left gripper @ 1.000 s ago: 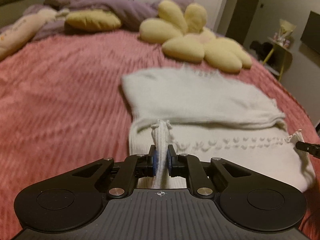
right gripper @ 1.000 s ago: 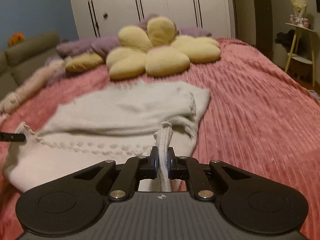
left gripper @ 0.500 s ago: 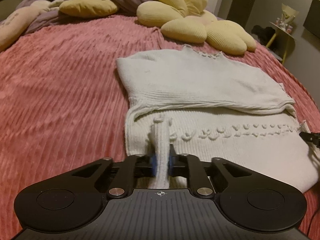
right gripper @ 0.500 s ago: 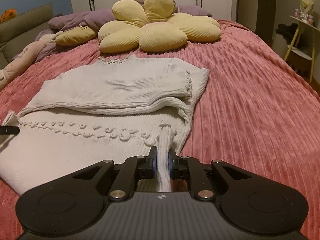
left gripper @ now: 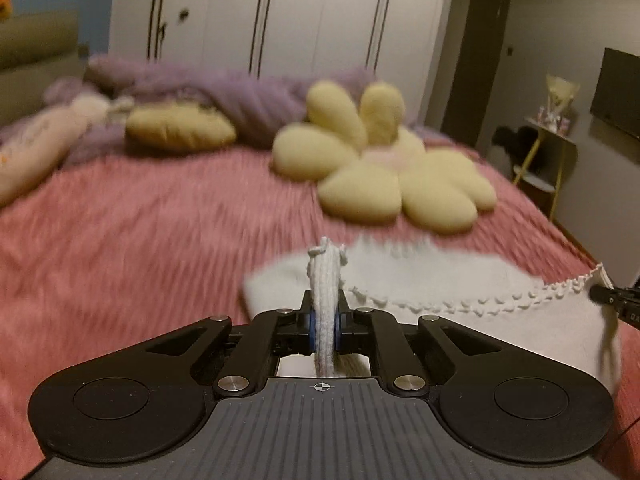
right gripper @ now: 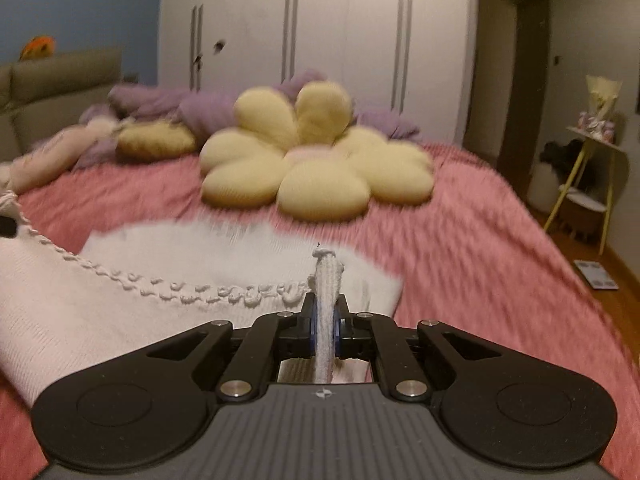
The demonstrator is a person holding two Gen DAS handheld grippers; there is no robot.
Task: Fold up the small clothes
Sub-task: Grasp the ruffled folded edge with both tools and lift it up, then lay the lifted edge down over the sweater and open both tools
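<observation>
White knit hem is now raised off the bed (left gripper: 140, 240): we hold the sweater (left gripper: 440, 284) with left gripper (left gripper: 325, 326) and right gripper (right gripper: 325, 330) clamped on it. Half a second ago it lay low, so we judge the upward fold has begun.

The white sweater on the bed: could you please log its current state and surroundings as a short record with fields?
item: white knit sweater, bobble trim along its raised hem
surface: pink ribbed bedspread
left gripper: fingers shut on one hem corner
right gripper: fingers shut on the other hem corner
hem state: lifted and stretched between both grippers; the rest lies on the bed
beyond sweater: yellow flower cushion, purple blanket
background: white wardrobe
image quality: motion blur
</observation>
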